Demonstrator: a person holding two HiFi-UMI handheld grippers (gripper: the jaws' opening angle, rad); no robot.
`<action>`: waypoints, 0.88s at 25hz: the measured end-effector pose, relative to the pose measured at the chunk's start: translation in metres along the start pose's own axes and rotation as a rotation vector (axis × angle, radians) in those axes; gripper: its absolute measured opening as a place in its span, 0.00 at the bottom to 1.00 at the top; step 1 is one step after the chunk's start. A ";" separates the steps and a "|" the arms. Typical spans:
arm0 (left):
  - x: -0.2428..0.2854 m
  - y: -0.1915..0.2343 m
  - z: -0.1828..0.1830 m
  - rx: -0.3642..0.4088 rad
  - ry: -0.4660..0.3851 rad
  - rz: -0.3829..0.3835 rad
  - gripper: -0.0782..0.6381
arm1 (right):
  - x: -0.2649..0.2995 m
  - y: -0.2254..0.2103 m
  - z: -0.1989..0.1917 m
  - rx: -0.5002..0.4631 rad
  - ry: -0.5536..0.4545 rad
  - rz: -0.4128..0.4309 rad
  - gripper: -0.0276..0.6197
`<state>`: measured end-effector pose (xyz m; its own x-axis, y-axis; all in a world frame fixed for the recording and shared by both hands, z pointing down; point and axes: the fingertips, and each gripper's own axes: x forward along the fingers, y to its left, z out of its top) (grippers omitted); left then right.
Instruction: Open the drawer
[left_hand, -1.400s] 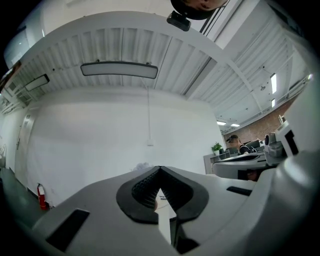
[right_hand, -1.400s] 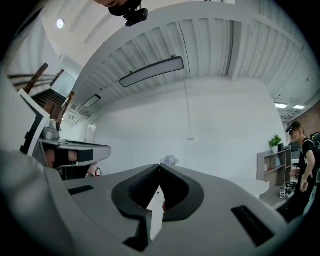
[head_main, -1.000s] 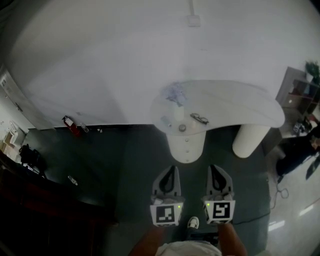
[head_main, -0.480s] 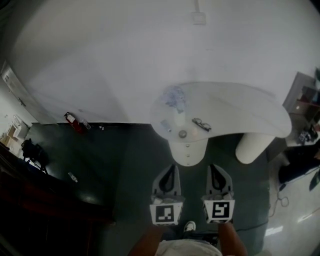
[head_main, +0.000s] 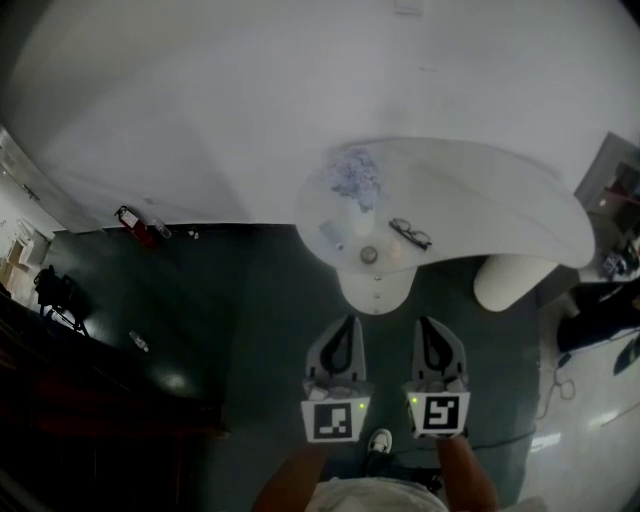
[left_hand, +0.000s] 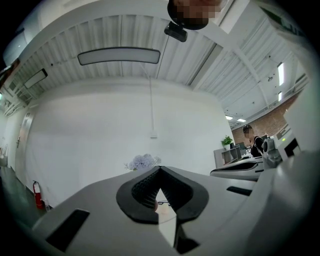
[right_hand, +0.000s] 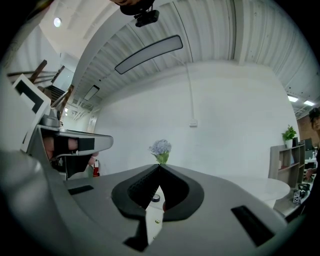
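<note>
Left tongs and right tongs, each pressed together and empty, are held level and side by side, aimed at the bench, apparently in readiness for a reach. The bench stands well apart ahead. Small knobs on its round pedestal are judged to mark the drawer, which is shut. Glasses and flowers rest on top, clear of the drawer front. The dark floor runs to a white wall, with an extinguisher at left.
</note>
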<state>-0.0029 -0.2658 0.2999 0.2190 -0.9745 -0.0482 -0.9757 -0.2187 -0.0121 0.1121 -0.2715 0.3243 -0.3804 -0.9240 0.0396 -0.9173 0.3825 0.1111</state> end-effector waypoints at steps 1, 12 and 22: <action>0.004 0.004 -0.006 -0.007 0.008 -0.003 0.11 | 0.006 0.002 -0.005 -0.006 0.006 -0.004 0.05; 0.048 0.066 -0.084 -0.085 0.055 0.029 0.11 | 0.073 0.029 -0.080 -0.046 0.067 -0.019 0.05; 0.069 0.086 -0.191 -0.045 0.107 0.000 0.11 | 0.114 0.038 -0.180 -0.026 0.081 -0.078 0.05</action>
<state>-0.0716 -0.3616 0.4866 0.2196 -0.9738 0.0588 -0.9754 -0.2180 0.0327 0.0556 -0.3630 0.5114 -0.2958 -0.9489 0.1099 -0.9401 0.3096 0.1428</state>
